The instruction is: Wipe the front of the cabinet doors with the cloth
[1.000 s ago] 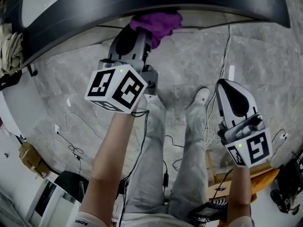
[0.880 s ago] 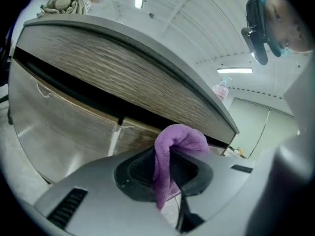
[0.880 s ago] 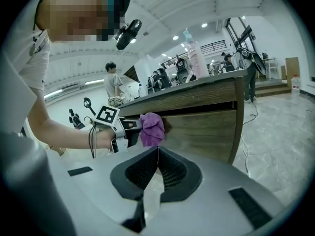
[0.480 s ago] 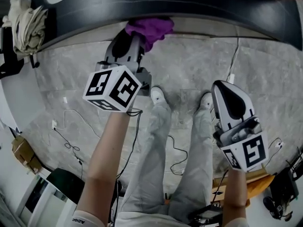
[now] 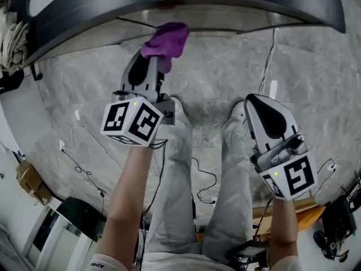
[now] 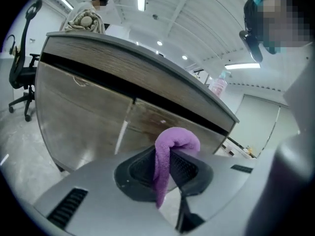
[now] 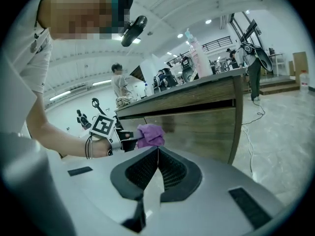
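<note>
- Cloth [image 6: 173, 140] pinched in the left tongs [image 6: 165, 168], bunched over their tips, a loose tail hanging down between the pads.
- Left tongs clenched on that purple cloth; right tongs [image 7: 156, 156] clenched as well, tips meeting with nothing between.
- Cabinet doors [image 6: 83, 107] straight ahead of the left tongs, wood fronts upright below a dark gap under the tabletop [image 6: 128, 58].
- Seam [image 6: 123, 132] between two doors just left of the cloth in the left gripper view.
- From the head view, cloth [image 5: 166, 39] close under the door face, with the left tongs [image 5: 151, 66] aimed at it; touching or just short, not clear.
- Right tongs [image 5: 254, 103] held back and off to the right over the floor [image 5: 225, 78], well apart from the doors; left tongs plainly the nearer pair.
- Likely next: a short push forward to press the bunched end onto the door, then strokes sideways along the long run of the fronts.
- Possible trouble: small bunch in a narrow grip, so some chance of slipping out under firm rubbing.
</note>
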Motion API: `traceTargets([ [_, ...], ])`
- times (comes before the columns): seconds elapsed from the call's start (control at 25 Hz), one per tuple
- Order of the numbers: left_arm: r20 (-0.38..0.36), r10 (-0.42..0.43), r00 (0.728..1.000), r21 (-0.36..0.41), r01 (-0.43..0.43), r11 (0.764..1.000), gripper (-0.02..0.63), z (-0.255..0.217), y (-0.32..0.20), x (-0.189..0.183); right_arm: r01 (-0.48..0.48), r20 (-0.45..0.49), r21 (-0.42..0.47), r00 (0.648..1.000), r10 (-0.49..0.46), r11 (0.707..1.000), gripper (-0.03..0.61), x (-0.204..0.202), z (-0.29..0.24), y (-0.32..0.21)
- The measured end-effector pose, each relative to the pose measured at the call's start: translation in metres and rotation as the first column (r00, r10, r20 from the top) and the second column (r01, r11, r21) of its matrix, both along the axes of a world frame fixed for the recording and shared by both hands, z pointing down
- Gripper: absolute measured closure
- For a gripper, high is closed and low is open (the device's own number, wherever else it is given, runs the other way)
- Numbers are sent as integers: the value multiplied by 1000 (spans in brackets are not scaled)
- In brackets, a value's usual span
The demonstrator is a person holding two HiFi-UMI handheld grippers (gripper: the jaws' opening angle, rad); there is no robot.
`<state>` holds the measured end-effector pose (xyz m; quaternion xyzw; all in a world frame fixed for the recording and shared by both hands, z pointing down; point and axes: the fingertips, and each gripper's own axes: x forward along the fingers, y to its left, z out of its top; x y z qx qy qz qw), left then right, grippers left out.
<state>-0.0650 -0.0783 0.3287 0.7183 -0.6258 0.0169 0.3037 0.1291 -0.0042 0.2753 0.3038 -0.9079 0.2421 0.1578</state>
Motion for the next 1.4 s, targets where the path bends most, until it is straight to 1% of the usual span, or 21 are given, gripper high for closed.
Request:
traceTargets([
  [0.16,-41,72,997,-43,-74,996,555,22,-2,91,-17,-15,-20,1000,16,1000,551,56,7,-2],
  [0.36,-73,166,983,-43,-169,985,555,32,-25,186,-83,-18,-41,996,83,996,551,125,17,-9],
  [0.48,-67,200,978,-46,-203,978,555,41,-45,221,-136,-10,-57,991,136,989,551,159,26,-12],
  [0.6,-58,200,978,-61,-204,977,555,53,-65,236,-175,-4,-76,985,175,982,551,182,37,-13],
  [0.8,-32,198,980,-79,-200,977,555,66,-87,240,-196,-15,-88,981,196,977,551,203,47,-9],
  [0.92,-20,204,979,-86,-204,975,555,69,-88,229,-215,-15,-95,977,214,972,551,200,52,-7],
  [1.04,-6,195,981,-91,-195,977,555,71,-87,205,-219,-6,-98,976,219,971,551,183,51,-7],
  [1.2,16,187,982,-90,-185,979,555,70,-87,168,-202,5,-93,979,204,975,551,150,51,-10],
  [1.4,45,168,985,-99,-163,982,555,70,-79,110,-172,15,-94,985,175,981,551,101,49,-9],
])
